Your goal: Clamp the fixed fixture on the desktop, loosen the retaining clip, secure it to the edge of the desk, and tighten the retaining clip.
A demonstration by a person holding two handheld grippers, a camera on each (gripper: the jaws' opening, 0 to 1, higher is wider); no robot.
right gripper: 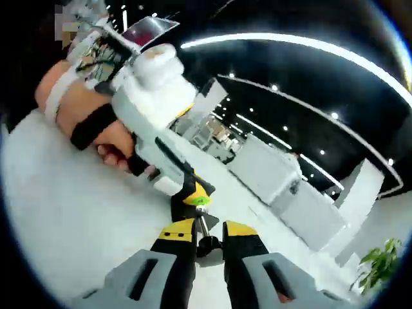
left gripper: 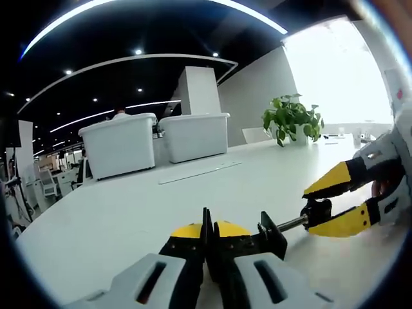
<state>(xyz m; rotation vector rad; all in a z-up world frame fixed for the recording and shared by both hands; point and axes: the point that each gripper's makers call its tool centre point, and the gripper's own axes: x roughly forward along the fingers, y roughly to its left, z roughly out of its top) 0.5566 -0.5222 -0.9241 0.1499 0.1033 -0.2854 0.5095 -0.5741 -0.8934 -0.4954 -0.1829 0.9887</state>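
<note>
A: What is the biggest thing here?

B: The broad white worktop (left gripper: pixel 129 212), smooth and pale, running far back in the left gripper view. On its far part stand two large white plastic storage bins with lids (left gripper: pixel 154 143), side by side. The lids are on, so what they hold cannot be told. To their right a leafy green plant in a white pot (left gripper: pixel 293 119) stands near the bright window.

A: And the clamp itself?

B: The small black metal clamp fixture with a silver screw rod (left gripper: pixel 277 230) lies low on the near worktop. Its long axis runs along the rod, from the black body at the left gripper out to the right in that view, tilted slightly up, ending in a black knob.

A: Who holds what?

B: The left gripper (left gripper: pixel 207 239), grey with yellow and black tips, has its jaws pressed close together on the black body of the fixture. The right gripper (left gripper: pixel 331 209) comes in from the right, its two yellow jaws pinched on the knob end of the rod.

A: And from the other side?

B: In the right gripper view the right gripper (right gripper: pixel 207 239) closes round the knob, the rod pointing away towards the left gripper (right gripper: pixel 193 193), which a hand (right gripper: pixel 96 129) with a black strap holds over the worktop (right gripper: pixel 58 212).
</note>
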